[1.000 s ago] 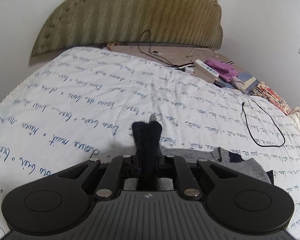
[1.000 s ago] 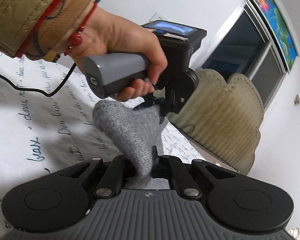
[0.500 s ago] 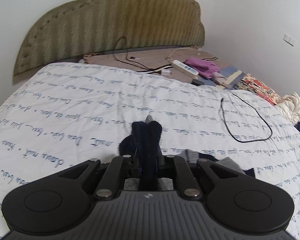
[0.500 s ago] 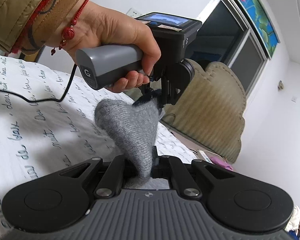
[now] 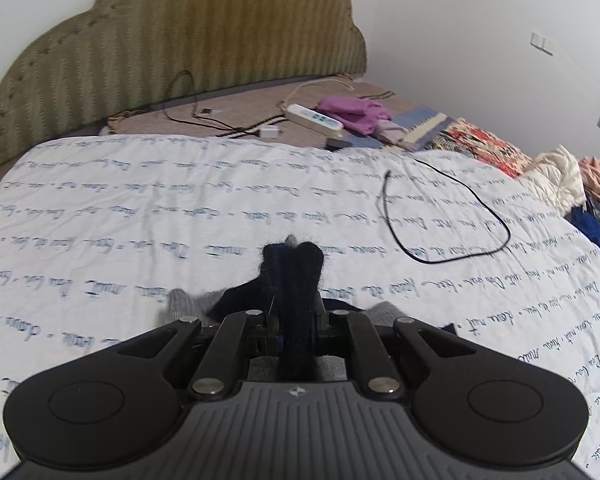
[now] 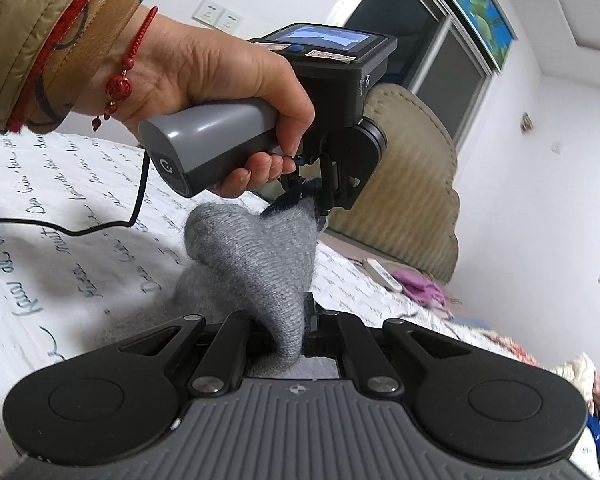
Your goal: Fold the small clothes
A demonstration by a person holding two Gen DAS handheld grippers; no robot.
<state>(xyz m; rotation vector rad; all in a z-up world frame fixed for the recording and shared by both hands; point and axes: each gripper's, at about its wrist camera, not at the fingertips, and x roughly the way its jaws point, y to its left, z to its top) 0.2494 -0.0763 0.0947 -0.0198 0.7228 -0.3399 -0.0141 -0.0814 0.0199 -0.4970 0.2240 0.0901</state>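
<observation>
One sock (image 6: 260, 264) pinched between two hand-held grippers

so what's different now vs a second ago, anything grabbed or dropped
Nothing was grabbed or let go. Both grippers swung sideways over the bed: in the left wrist view the headboard and black cable slid right; in the right wrist view the left gripper and the hand holding it drifted right. The grey sock stays stretched between both shut grippers, its dark cuff in the left.

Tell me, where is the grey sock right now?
In the right wrist view, the grey sock hangs above the bedspread, pinched between the right gripper and left gripper.
</observation>
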